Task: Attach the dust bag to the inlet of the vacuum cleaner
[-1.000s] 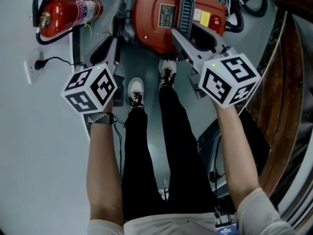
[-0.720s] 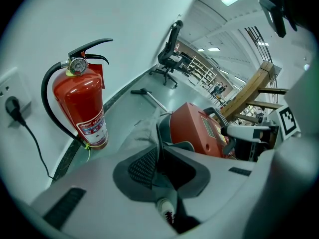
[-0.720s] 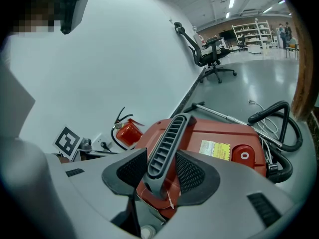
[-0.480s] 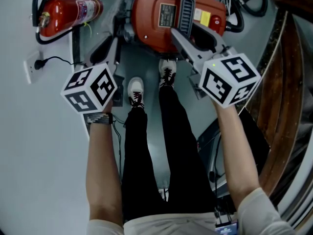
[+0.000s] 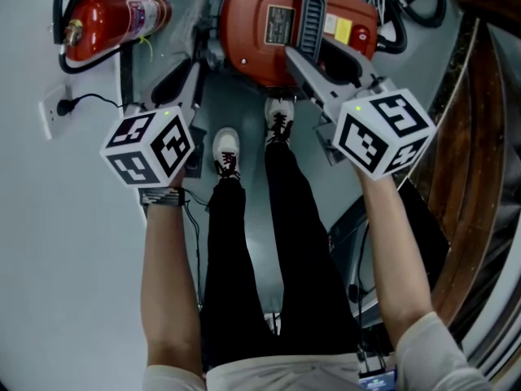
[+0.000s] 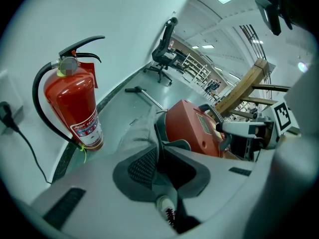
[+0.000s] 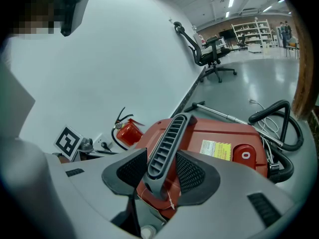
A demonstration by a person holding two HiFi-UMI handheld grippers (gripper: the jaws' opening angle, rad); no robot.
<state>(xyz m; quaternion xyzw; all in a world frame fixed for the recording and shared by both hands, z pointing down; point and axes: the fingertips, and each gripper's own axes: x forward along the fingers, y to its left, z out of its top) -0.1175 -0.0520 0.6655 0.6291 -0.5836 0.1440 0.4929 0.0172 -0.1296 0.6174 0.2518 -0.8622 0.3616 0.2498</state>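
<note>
The red vacuum cleaner (image 5: 264, 35) stands on the floor ahead of the person's feet, seen also in the left gripper view (image 6: 197, 133) and the right gripper view (image 7: 227, 141). My right gripper (image 5: 313, 65) (image 7: 162, 169) is shut on its grey ribbed handle (image 7: 167, 146), one pad on each side. My left gripper (image 5: 187, 78) (image 6: 159, 158) is to the left of the cleaner, shut on a grey cloth dust bag (image 6: 138, 131) that stretches from the jaws toward the cleaner's left end. The inlet is hidden.
A red fire extinguisher (image 5: 110, 19) (image 6: 75, 108) stands by the wall with a socket and plug (image 5: 59, 104) near it. A black hose (image 7: 279, 118) and a metal wand (image 7: 224, 114) lie behind the cleaner. Wooden beams (image 5: 480, 137) stand at the right. The person's shoes (image 5: 226, 151) are close to the cleaner.
</note>
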